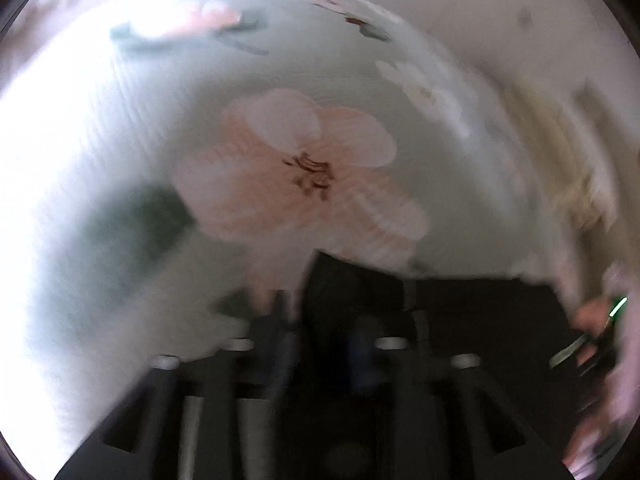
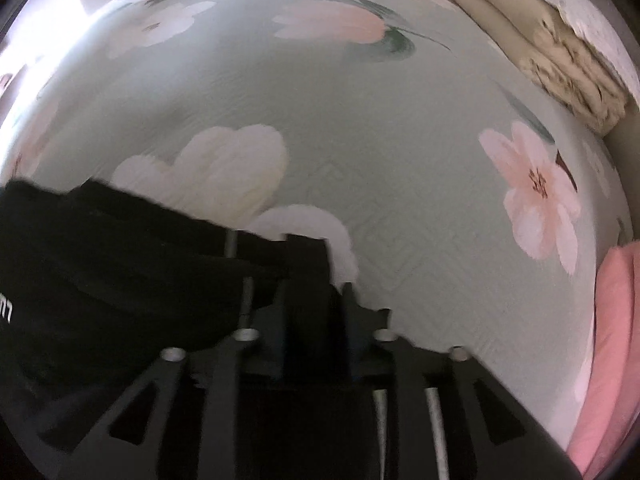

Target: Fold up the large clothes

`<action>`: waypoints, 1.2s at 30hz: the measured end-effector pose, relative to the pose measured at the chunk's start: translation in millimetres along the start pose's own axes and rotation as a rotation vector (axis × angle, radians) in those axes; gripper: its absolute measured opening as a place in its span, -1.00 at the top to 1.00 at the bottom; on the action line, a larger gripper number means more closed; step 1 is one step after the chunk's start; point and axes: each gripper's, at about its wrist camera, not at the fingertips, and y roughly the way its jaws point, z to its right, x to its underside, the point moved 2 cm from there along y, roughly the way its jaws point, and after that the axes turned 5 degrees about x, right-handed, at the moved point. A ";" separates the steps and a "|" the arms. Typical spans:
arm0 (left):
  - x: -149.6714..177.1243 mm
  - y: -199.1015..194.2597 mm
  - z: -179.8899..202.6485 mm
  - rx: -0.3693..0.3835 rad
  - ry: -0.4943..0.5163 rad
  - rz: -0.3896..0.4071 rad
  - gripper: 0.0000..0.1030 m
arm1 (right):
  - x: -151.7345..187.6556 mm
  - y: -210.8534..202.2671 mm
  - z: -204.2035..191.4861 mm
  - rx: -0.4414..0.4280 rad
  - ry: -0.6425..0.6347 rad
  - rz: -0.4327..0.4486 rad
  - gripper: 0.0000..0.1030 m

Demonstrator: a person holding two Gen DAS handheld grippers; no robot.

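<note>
Black garment (image 2: 100, 264) pinched in both tongs (image 1: 320, 320) (image 2: 316, 280); beige bedding (image 2: 560, 52), pink cloth (image 2: 608, 340) nearby

Heavily motion-blurred on the left wrist view, sharper on the right. Blown-out white glare along the left edge of the floral bedspread (image 2: 360, 100), daylight entering from its upper left. Deep underexposed black in the garment (image 2: 100, 260). Strong fisheye bending and dark vignetting at the rims.
</note>
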 end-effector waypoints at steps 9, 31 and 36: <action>-2.2 -90.4 -23.2 0.016 -0.016 0.078 -0.46 | 7.2 -76.8 70.1 -0.125 0.261 0.061 -0.32; 162.6 -36.0 123.2 0.043 0.134 -0.018 -0.53 | 107.3 -94.9 -150.6 -0.300 -0.066 -0.098 -0.19; 158.7 -36.1 116.7 0.075 0.136 -0.021 -0.56 | 107.4 -80.7 -147.9 -0.335 -0.012 -0.094 -0.19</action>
